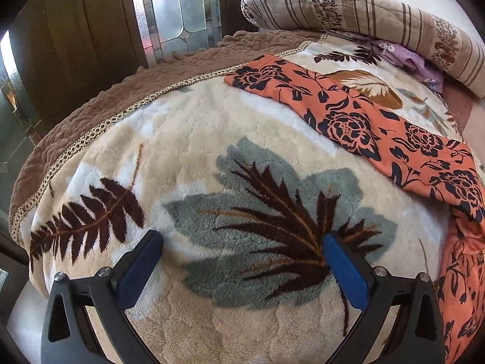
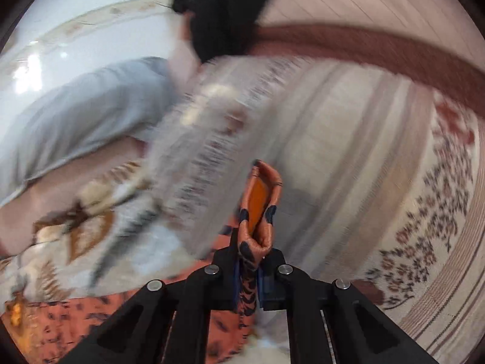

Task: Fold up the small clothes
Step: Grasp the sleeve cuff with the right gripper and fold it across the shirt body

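The right gripper (image 2: pixel 253 268) is clamped on a hem of the orange floral garment (image 1: pixel 357 115), which lies across the leaf-patterned blanket (image 1: pixel 188 139); the left gripper (image 1: pixel 242 261) hovers with jaws apart, holding nothing. The fold seems just begun; next, I think, the pinched edge must be carried over the flat part.

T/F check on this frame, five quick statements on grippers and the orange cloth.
1. The right gripper is shut on a fold of the orange floral cloth. True.
2. The left gripper holds the cloth. False: its jaws stand open over the leaf-patterned blanket, nothing between them.
3. In the left wrist view the orange floral cloth lies spread on the blanket. True.
4. The cloth is plain orange. False: it has a dark flower print.
5. A striped quilt lies rolled at the far end of the bed. True.
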